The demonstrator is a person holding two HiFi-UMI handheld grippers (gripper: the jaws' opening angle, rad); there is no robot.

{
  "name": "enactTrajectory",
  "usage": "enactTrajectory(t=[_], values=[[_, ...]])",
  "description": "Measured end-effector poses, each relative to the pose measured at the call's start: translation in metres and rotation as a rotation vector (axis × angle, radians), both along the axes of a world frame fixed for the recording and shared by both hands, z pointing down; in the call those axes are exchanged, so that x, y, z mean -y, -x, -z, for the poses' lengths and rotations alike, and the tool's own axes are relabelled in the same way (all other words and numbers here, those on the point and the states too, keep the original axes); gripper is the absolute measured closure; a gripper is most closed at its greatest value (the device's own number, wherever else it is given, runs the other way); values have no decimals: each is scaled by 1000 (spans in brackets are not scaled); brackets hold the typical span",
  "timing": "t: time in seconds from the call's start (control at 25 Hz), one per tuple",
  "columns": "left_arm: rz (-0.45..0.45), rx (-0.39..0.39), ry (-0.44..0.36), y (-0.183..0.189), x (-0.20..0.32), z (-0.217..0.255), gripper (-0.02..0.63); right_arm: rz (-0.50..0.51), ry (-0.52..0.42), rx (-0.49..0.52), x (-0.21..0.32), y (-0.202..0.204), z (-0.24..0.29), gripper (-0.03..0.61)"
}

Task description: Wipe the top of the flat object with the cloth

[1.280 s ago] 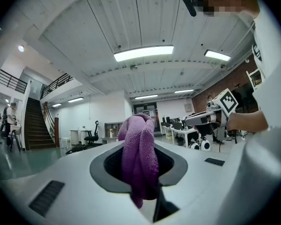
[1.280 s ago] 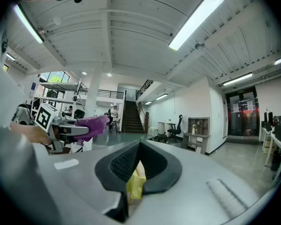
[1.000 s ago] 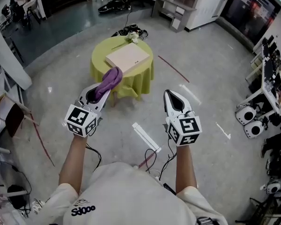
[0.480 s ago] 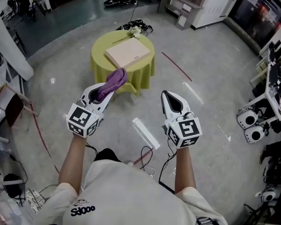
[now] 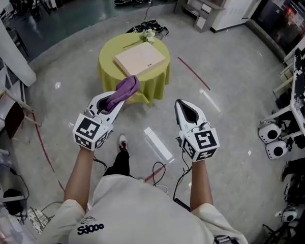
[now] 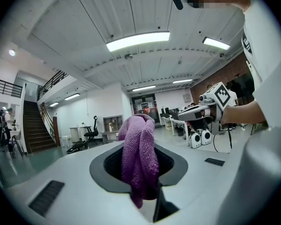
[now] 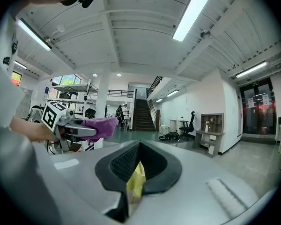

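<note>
A round table with a yellow-green cover (image 5: 151,79) stands ahead on the floor. A flat beige object (image 5: 140,59) lies on top of it. My left gripper (image 5: 117,101) is held short of the table's near edge, shut on a purple cloth (image 5: 124,89) that bulges up out of its jaws (image 6: 138,156). My right gripper (image 5: 184,105) hangs over bare floor to the right, jaws together. A thin yellow sliver (image 7: 136,178) shows at the seam between its jaws; I cannot tell what it is.
White flowers (image 5: 148,34) lie at the table's far edge. On the floor are a white strip (image 5: 157,144), cables (image 5: 160,172), a red line (image 5: 193,72) and my shoe (image 5: 122,144). White machines (image 5: 272,132) stand at right, a chair (image 5: 12,126) at left, shelves (image 5: 203,1) behind.
The view has shifted a little toward the table, and a leg and shoe have stepped into sight below the grippers. Both grippers keep almost the same pose; the cloth stays held.
</note>
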State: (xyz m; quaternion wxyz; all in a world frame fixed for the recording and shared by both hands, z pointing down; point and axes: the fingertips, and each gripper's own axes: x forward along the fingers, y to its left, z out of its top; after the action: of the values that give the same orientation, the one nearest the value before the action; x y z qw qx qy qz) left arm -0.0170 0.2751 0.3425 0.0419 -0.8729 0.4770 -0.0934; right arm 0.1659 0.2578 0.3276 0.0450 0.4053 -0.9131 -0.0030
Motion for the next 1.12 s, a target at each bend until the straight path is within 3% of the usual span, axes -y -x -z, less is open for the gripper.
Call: enactTrajectory(t=[0.56, 0.76, 1.12], values=[[-29, -3, -5, 65, 167, -3, 522, -45, -26, -41, 151, 62, 8, 571], [-82, 5, -8, 80, 217, 5, 522, -67, -25, -41, 200, 82, 12, 571], [-75, -11, 44, 107, 299, -13, 520, -107, -9, -45, 270, 104, 4, 571]])
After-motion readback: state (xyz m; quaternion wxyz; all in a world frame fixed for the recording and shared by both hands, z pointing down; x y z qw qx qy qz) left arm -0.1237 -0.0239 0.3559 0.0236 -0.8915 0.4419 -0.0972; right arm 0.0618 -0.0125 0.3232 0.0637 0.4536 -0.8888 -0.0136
